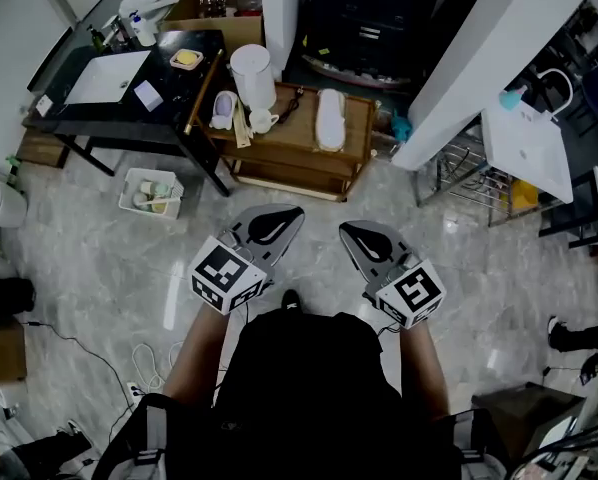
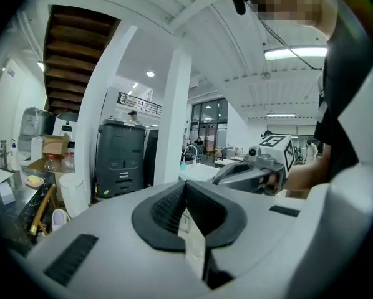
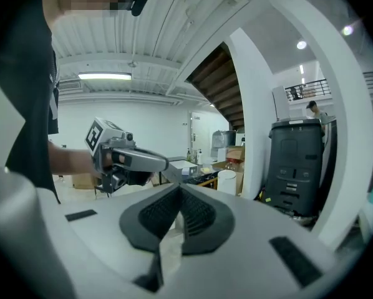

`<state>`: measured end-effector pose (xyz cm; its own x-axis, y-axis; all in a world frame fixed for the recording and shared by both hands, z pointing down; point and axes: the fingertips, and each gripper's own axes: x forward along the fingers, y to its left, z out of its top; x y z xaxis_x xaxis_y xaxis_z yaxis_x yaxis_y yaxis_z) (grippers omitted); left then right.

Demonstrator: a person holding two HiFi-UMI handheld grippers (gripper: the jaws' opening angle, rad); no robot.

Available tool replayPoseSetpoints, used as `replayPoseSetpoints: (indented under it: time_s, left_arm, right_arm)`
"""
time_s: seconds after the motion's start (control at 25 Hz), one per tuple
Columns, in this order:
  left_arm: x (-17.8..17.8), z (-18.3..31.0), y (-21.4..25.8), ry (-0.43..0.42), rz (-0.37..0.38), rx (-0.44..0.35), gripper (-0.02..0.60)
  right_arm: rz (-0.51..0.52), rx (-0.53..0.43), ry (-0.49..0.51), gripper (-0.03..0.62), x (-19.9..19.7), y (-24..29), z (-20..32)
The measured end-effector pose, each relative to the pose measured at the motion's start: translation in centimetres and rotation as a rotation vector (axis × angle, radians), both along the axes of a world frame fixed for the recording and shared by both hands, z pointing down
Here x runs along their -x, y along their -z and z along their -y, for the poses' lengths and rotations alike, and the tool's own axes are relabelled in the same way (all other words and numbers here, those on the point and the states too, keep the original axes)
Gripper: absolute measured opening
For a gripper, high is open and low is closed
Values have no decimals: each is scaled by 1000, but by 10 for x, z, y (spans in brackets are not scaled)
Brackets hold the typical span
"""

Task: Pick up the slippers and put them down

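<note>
In the head view a white slipper lies on the low wooden table ahead. A second, pale lilac slipper rests near that table's left end, beside a white cylinder. My left gripper and right gripper hover side by side over the marble floor, well short of the table. Both are shut with nothing between the jaws. The left gripper view shows its own closed jaws and the right gripper off to the side. The right gripper view shows its closed jaws and the left gripper.
A black table with a white sink stands at the left, and a white basket sits on the floor beside it. A white pillar and wire rack are at the right. A dark bin stands behind. Cables trail on the floor.
</note>
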<state>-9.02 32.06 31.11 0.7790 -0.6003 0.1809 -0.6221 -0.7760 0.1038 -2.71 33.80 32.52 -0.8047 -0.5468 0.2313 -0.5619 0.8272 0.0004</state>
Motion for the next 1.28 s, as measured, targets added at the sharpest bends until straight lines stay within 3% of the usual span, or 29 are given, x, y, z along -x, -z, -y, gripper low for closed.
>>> replayPoseSetpoints:
  time_s: [0.64, 1.28]
  left_arm:
    - [32, 23, -12, -30, -10, 35, 12]
    - [35, 61, -17, 19, 0, 42, 12]
  right_arm:
    - [-95, 23, -48, 8, 28, -26, 26]
    - [-78, -1, 2, 8, 33, -24, 81]
